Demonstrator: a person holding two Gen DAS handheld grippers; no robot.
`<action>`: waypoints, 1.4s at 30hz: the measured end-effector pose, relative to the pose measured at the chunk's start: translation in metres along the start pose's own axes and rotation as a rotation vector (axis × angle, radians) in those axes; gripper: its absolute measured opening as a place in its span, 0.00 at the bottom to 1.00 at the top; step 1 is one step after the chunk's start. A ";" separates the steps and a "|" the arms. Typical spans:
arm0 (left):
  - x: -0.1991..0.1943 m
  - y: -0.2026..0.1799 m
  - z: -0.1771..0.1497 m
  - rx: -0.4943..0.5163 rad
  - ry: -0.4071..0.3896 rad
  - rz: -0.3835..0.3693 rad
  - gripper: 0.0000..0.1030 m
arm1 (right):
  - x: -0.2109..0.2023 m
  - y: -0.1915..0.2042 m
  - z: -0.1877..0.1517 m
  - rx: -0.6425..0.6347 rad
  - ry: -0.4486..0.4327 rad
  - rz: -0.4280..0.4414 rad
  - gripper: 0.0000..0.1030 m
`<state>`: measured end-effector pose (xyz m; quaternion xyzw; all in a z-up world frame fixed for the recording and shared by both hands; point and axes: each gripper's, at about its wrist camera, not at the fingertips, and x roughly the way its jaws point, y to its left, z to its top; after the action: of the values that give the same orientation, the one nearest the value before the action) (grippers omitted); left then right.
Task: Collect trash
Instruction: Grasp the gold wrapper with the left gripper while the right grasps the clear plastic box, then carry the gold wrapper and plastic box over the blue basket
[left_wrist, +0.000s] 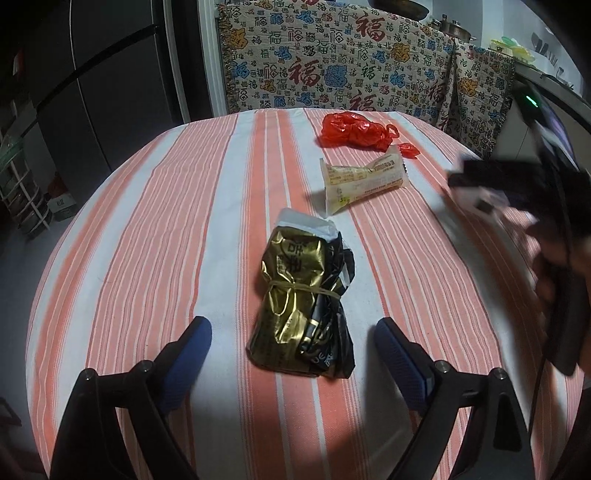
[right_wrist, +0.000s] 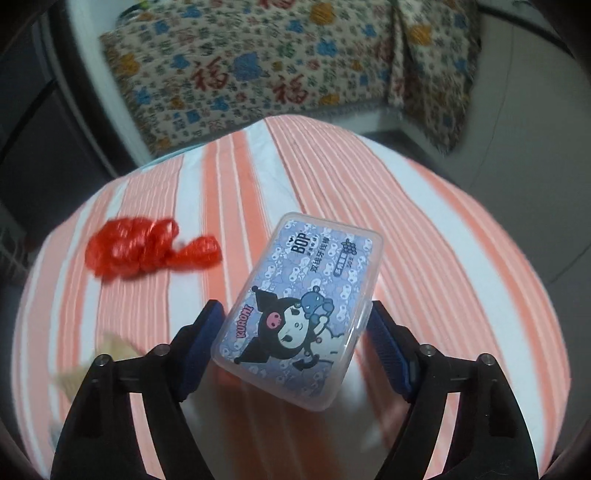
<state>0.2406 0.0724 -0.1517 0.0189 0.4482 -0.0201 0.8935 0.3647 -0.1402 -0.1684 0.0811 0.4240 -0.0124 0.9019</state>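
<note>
Left gripper (left_wrist: 293, 332) with black angular arms, ribbed blue pads (left_wrist: 195, 343), round screws at five and seven o'clock, right gripper (right_wrist: 295, 325) alike

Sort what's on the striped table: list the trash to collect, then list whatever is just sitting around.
Trash to collect:
- gold and black foil wrapper
- pale yellow snack wrapper
- crumpled red plastic bag

Not clearly trash, or just there:
- plastic floss-pick box, between the right gripper pads
- patterned throw
- striped tablecloth
</note>
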 end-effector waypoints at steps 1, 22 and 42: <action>0.000 0.000 0.000 0.000 0.000 0.000 0.90 | -0.007 -0.006 -0.010 -0.044 -0.003 0.042 0.73; -0.024 0.020 -0.002 0.010 0.030 -0.142 0.89 | -0.095 -0.060 -0.077 -0.416 0.047 0.308 0.96; -0.035 -0.022 0.021 0.054 0.052 -0.160 0.35 | -0.088 -0.067 -0.043 -0.395 0.196 0.247 0.62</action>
<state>0.2359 0.0502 -0.1116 0.0077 0.4705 -0.1030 0.8764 0.2697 -0.2035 -0.1371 -0.0445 0.4905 0.1890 0.8495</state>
